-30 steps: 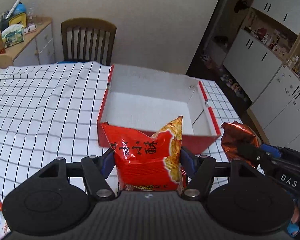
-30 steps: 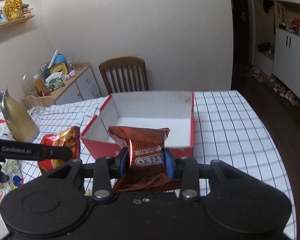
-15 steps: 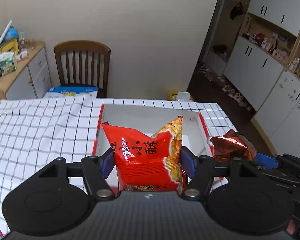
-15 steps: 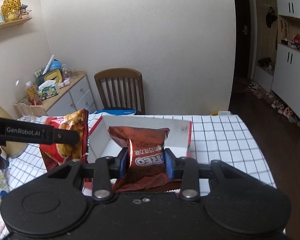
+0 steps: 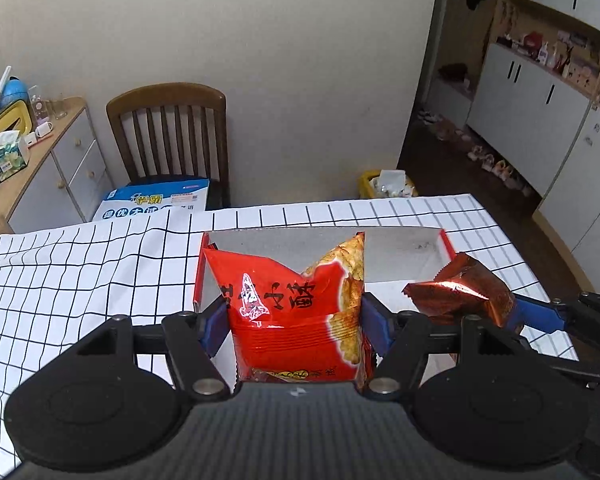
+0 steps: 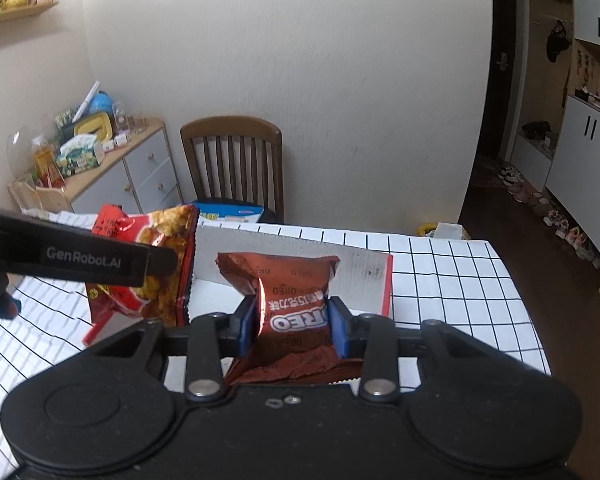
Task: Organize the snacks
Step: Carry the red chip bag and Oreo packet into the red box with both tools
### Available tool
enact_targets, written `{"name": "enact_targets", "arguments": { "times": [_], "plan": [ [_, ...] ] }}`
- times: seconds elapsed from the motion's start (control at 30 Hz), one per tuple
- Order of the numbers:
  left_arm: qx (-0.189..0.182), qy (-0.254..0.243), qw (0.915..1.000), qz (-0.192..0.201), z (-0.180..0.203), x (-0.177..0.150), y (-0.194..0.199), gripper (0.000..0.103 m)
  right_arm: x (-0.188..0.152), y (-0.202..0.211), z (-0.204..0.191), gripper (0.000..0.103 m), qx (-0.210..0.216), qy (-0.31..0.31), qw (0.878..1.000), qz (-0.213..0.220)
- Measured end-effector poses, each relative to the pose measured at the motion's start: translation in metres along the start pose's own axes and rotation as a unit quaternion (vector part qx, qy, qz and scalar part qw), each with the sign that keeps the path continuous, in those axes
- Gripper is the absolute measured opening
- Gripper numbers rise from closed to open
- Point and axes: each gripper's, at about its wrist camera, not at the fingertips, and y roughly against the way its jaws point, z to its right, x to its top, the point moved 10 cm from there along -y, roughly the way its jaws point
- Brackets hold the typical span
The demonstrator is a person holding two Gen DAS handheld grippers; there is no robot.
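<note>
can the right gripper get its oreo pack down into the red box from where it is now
Probably yes. The right gripper is shut on the Oreo pack just in front of the open red box, whose white inside looks bare. The left gripper, holding the red chip bag, hangs close beside it.

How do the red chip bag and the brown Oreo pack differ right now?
The red chip bag is wider and spreads the left gripper far; the Oreo pack is narrower, in the right gripper. The chip bag is red-orange, the Oreo pack shiny brown. Both are clamped above the red box.
</note>
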Motion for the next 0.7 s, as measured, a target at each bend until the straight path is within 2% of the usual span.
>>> {"name": "enact_targets", "arguments": {
  "times": [0.33, 0.7],
  "plan": [
    [0.01, -0.009, 0.9992, -0.038, -0.009, 0.001, -0.055, 0.068, -0.002, -0.051, -0.003, 0.036, 0.0, 0.018, 0.999, -0.033],
    [0.027, -0.024, 0.9948, -0.095, -0.009, -0.012, -0.104, 0.068, -0.022, -0.094, -0.003, 0.037, -0.009, 0.037, 0.996, -0.085]
  ]
}}
